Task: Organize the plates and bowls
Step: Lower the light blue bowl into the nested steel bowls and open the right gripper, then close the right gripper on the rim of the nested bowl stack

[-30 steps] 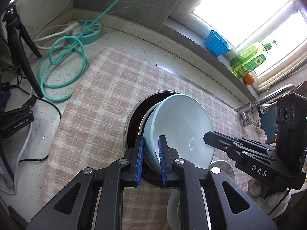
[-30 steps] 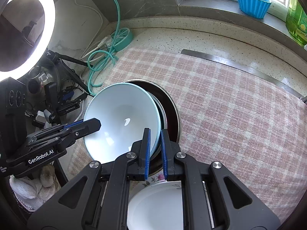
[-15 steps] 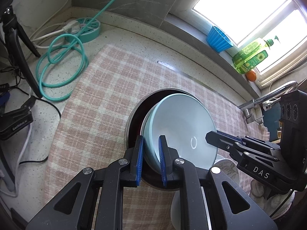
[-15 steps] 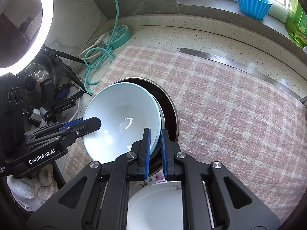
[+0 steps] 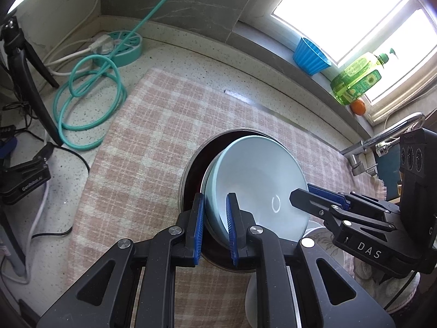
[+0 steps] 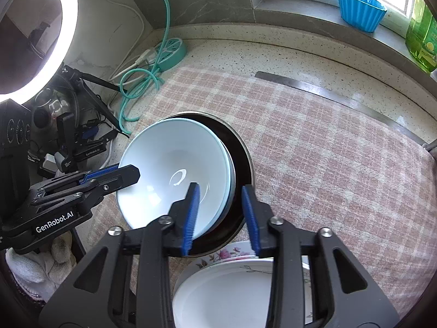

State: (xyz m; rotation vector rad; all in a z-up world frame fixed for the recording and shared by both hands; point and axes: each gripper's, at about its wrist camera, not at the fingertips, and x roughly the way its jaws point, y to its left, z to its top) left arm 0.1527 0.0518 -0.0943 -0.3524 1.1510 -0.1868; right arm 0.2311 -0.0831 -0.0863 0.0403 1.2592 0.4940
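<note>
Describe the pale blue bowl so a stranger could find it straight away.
Start at the pink checked cloth on the counter. In its middle sits a dark metal-rimmed dish, and the pale blue bowl rests inside it. Unlike the flowered white plate nearby, it is plain.

Bright daylight, window (image 5: 352, 19) blown out; ring light (image 6: 35, 35) glares; strong fisheye bending, dark corners; sharp.

Two light blue bowls (image 6: 174, 161) sit nested on one dark plate (image 6: 240, 161); one flowered white plate (image 6: 226, 287), two grippers, one blue cup (image 6: 359, 8), one green bottle (image 5: 357, 78), one orange (image 5: 358, 107).
</note>
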